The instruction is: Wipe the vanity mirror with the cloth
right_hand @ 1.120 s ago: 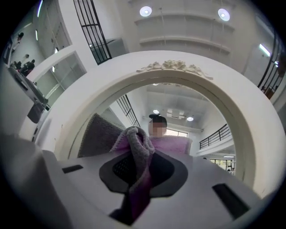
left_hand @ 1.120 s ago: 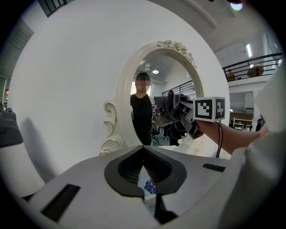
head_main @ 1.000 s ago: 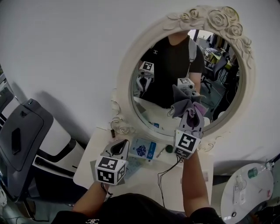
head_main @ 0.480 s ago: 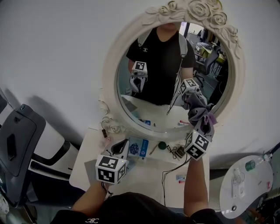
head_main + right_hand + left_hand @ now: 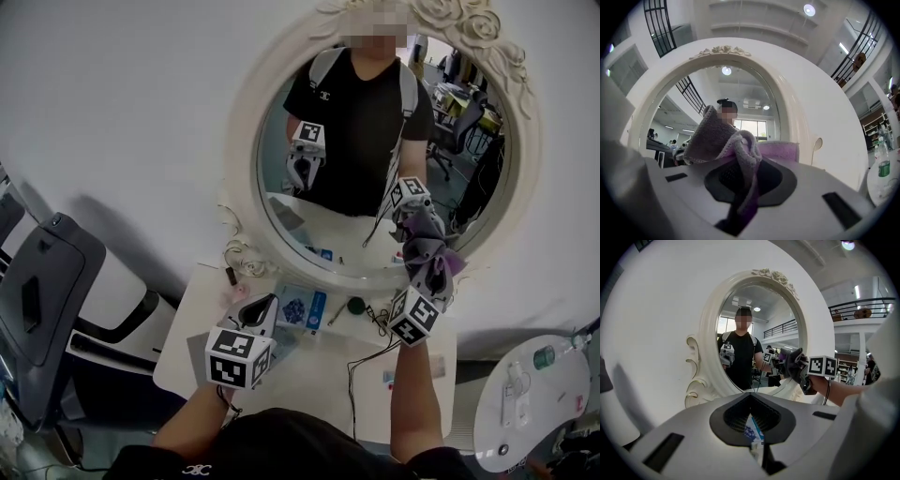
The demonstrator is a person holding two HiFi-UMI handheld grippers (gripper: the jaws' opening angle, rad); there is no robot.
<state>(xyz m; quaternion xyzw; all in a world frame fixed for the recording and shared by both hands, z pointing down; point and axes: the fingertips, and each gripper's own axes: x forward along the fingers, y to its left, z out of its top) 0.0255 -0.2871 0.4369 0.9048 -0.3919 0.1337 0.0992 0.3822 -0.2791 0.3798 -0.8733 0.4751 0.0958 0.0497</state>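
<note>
The oval vanity mirror (image 5: 356,169) in an ornate white frame (image 5: 246,141) leans on the wall behind a small table. My right gripper (image 5: 433,272) is shut on a bunched grey and purple cloth (image 5: 427,242), which is pressed to the lower right of the glass by the frame. In the right gripper view the cloth (image 5: 717,136) hangs over the jaws of the right gripper (image 5: 745,180). My left gripper (image 5: 261,306) hovers low over the table, shut and holding nothing. The left gripper view shows the mirror (image 5: 750,333) and the cloth (image 5: 792,363).
The white table (image 5: 309,384) carries a blue packet (image 5: 302,307), a dark round lid (image 5: 355,305) and black cables (image 5: 361,361). A grey machine (image 5: 47,281) stands at the left. At the right is a round side table (image 5: 530,412) with a bottle (image 5: 544,356).
My right gripper has carried the cloth across the lower glass to the right, ending at the lower right rim. The left gripper has stayed over the table.
</note>
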